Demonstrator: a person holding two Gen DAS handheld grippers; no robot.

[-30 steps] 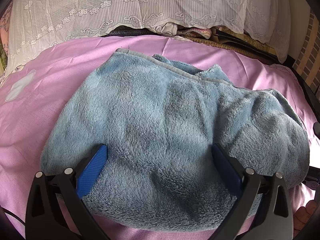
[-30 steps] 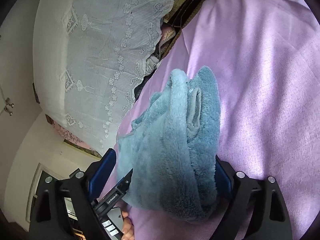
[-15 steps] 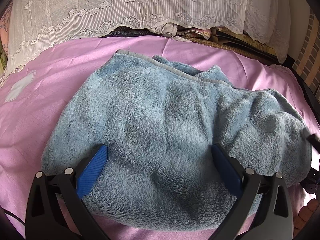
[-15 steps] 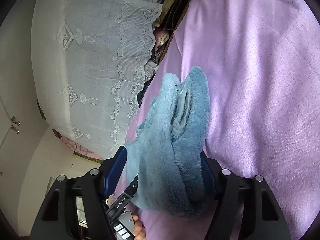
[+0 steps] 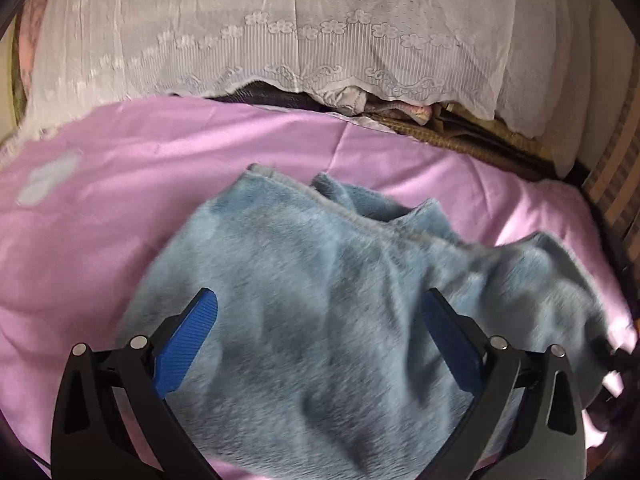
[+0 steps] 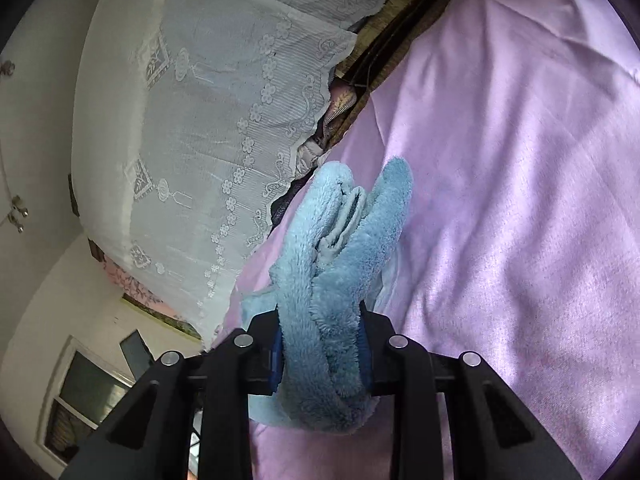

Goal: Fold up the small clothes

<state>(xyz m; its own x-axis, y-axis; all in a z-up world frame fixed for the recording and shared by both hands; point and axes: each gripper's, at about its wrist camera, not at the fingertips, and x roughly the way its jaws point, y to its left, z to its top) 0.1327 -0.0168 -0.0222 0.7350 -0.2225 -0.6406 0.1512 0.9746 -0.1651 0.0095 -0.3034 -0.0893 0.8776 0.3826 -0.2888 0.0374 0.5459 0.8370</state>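
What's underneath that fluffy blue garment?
The fluffy blue garment lies on a pink sheet, which shows all round it. The right gripper is clamped on one bunched edge. Anything beneath its middle is covered from view.

The left claw [image 5: 318,330] hangs wide apart over a somewhat blurred blue fleece garment [image 5: 340,320] on pink sheet [image 5: 120,184].

You are working in a home bedroom. A pink sheet [image 5: 200,152] covers the bed under you, and a white lace curtain [image 5: 280,32] hangs along its far edge, with bundled cloth [image 5: 356,102] and a woven mat [image 5: 440,136] tucked beneath the hem. In your right wrist view you see pale painted walls [image 6: 36,140] and a window [image 6: 80,396] low at the left.
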